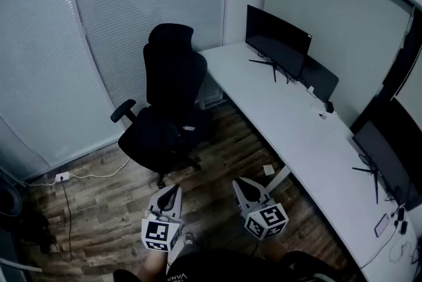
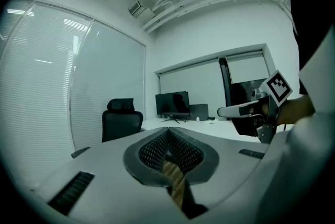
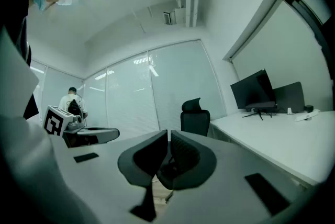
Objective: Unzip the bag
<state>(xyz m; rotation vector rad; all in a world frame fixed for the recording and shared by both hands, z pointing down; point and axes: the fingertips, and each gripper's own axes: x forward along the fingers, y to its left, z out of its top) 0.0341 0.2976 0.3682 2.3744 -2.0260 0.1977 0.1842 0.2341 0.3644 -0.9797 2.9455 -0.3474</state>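
- The left gripper (image 1: pixel 172 190) is hovering low over the wooden floor (image 1: pixel 99 205), and its jaws are pressing together with nothing between them.
- The right gripper (image 1: pixel 240 183) is hanging just beside it, nearer the white desk (image 1: pixel 283 119). Its jaws are likewise sitting closed on nothing.
- Both grippers are pointing roughly level toward a black office chair (image 1: pixel 168 103), which is standing well apart from them, near the blinds (image 1: pixel 39 50).
- A dark monitor (image 1: pixel 277 37) is standing at the desk's far end, and a second screen (image 1: pixel 386 159) is sitting nearer.
- A white cable (image 1: pixel 92 175) is lying across the floor by the wall.
- The bag is not showing in any view.
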